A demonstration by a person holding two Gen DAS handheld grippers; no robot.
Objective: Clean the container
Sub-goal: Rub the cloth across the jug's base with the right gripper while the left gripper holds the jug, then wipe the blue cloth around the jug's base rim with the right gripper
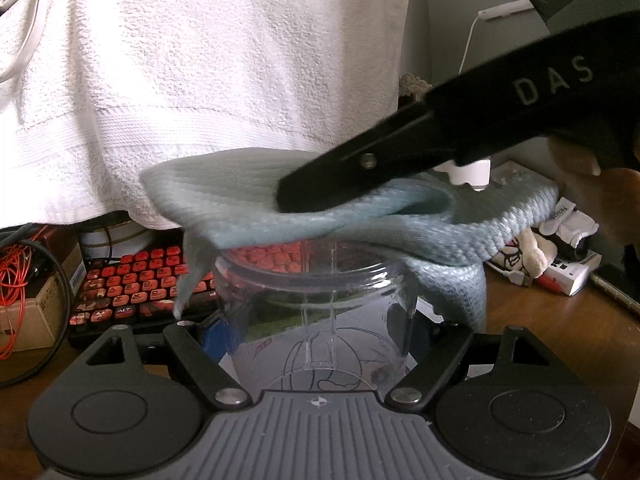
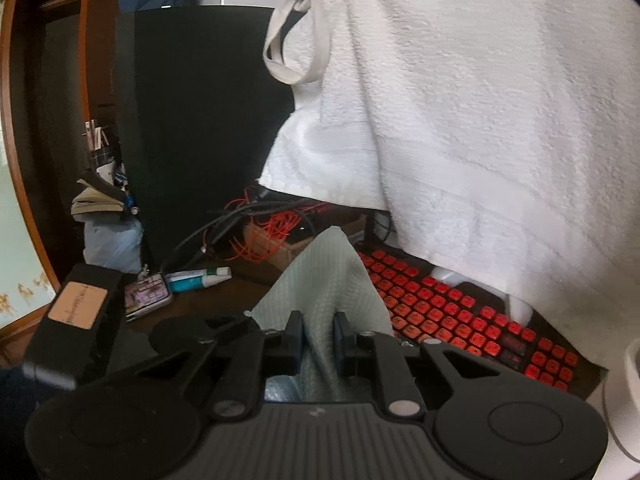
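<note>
A clear plastic container [image 1: 316, 300] stands upright between the wide-set fingers of my left gripper [image 1: 312, 326], whose blue pads press on its two sides. A light blue cloth [image 1: 224, 196] lies draped over the container's mouth and hangs down its right side. My right gripper [image 1: 292, 196] comes in from the upper right, its black tip resting on the cloth above the opening. In the right wrist view that gripper [image 2: 318, 328] is shut on a fold of the cloth [image 2: 320, 292]. The inside of the container is mostly hidden by the cloth.
A keyboard with red keys [image 1: 132, 284] lies just behind the container on the wooden desk [image 1: 560, 340]. A white towel [image 1: 200, 80] hangs above it. Orange cables [image 1: 16, 280] and a cardboard box sit left; small boxes [image 1: 568, 276] clutter the right.
</note>
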